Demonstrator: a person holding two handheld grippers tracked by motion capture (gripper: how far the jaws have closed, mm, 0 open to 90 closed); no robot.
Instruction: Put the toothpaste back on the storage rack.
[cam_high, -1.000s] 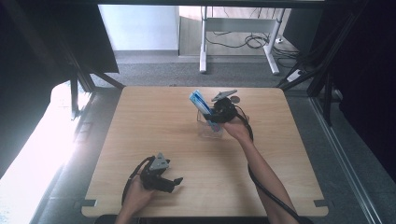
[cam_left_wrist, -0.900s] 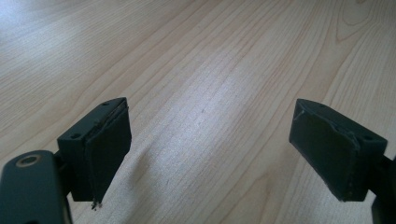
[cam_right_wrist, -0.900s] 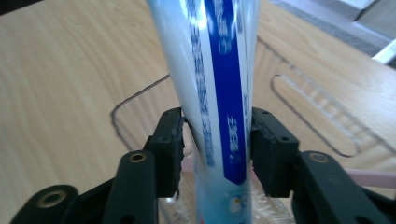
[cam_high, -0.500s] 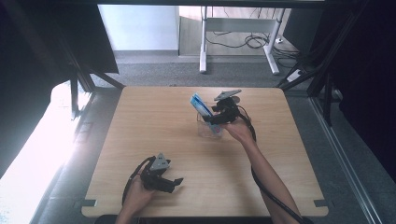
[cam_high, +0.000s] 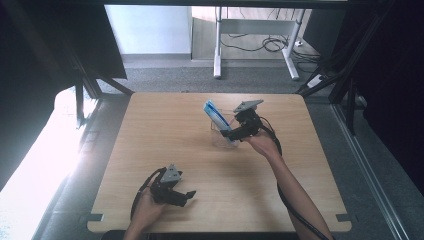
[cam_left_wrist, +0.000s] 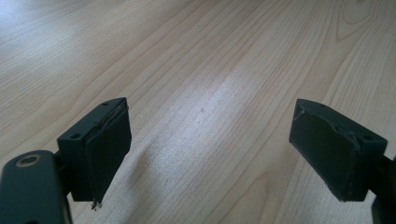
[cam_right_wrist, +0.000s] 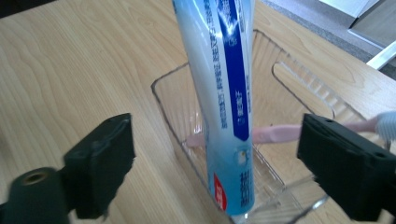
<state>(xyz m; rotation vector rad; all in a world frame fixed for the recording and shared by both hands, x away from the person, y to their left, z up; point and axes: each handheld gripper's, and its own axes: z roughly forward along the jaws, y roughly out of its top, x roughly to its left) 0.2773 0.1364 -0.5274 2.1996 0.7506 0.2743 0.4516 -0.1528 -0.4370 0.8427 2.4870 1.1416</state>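
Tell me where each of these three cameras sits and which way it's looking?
High view: above the near edge, looking forward and down on the wooden table; both forearms, left gripper and right gripper show.
Left gripper view: on that gripper, facing bare tabletop between its open jaws.
Right gripper view: on that gripper, facing a toothpaste tube standing in a clear container.
The high and right gripper views share the tube and the container.

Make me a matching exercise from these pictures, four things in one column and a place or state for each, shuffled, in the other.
1. toothpaste tube
2. pink toothbrush
3. left gripper
4. right gripper

A. lying across the bottom of the clear container
B. near the table's front edge, jaws open over bare wood
C. standing tilted in the clear container
D. jaws just opened, either side of the tube, not touching

Pairs: 1-C, 2-A, 3-B, 4-D
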